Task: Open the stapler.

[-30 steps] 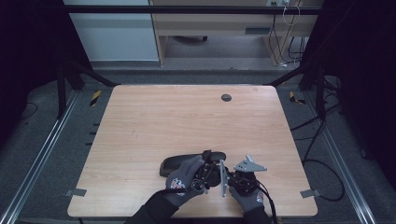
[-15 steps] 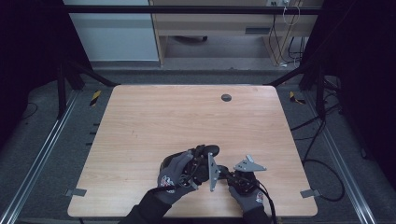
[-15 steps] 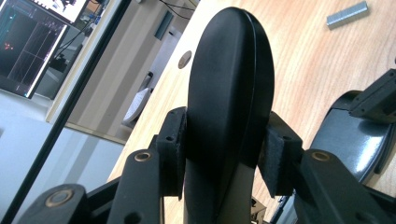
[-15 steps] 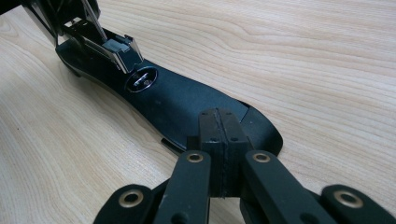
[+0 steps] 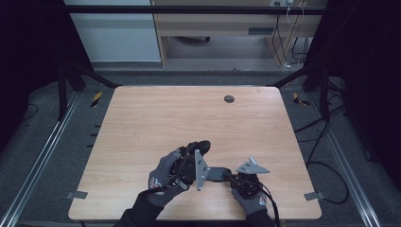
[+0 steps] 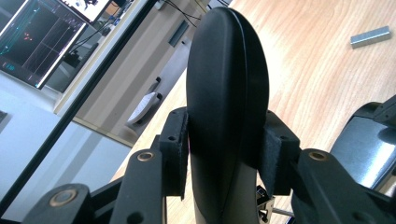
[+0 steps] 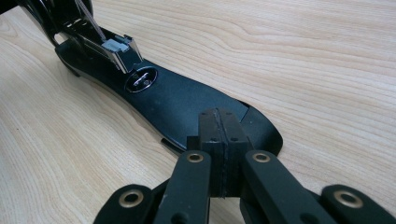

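A black stapler stands hinged open near the table's front edge. Its rounded top arm (image 6: 227, 84) is upright between the pads of my left gripper (image 6: 227, 154), whose jaws have just been closing and now press on both of its sides. In the high view that arm (image 5: 202, 145) rises above the left gripper (image 5: 197, 155). The flat base (image 7: 177, 100) lies on the wood with its metal anvil (image 7: 141, 79) showing and the magazine (image 7: 114, 46) raised at the far end. My right gripper (image 7: 219, 123) is shut, its tips resting on the base's near end (image 5: 216, 174).
A short strip of staples (image 6: 370, 37) lies on the wooden table (image 5: 189, 118) beyond the stapler. A dark round grommet (image 5: 229, 99) sits near the far edge. Metal rails and cables run along both sides of the table.
The left hand has risen and swung the stapler's top arm up from the base, which was lying closed a second ago. The right gripper has kept still on the base.
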`<state>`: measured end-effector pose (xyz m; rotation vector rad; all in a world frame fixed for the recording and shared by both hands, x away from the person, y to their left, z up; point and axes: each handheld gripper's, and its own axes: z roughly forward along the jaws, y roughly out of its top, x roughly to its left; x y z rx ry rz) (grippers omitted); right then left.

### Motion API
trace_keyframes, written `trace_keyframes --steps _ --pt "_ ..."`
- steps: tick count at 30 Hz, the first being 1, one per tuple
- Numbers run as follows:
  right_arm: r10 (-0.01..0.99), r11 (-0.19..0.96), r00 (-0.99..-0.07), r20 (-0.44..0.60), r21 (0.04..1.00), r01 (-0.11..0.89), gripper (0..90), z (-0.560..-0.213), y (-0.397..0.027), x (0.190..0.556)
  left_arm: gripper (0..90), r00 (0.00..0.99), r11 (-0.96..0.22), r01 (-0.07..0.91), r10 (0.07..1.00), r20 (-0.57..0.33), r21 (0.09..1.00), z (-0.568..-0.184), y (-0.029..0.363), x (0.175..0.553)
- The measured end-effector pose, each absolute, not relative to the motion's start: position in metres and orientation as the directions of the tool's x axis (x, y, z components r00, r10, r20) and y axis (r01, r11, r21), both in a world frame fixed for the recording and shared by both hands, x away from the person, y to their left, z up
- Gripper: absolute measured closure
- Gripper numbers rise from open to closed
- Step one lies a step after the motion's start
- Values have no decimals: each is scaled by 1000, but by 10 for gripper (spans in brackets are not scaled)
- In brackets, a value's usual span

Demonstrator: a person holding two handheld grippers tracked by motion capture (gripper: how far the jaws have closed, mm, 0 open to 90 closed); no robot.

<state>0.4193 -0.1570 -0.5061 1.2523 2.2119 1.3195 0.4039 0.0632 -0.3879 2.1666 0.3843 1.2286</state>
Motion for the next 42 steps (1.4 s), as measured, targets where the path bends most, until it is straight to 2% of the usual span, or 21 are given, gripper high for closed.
trace_keyframes --steps 11,24,42 --pt "786 207 -589 187 818 536 900 -506 -157 419 587 522 -708 -27 592 614 705 -379 83 405" --pt "783 207 -591 193 816 540 900 -506 -157 420 588 518 -691 -6 616 593 723 -375 92 405" --pt "781 205 -592 198 814 543 900 -506 -156 419 582 492 -593 24 708 506 805 -368 125 405"
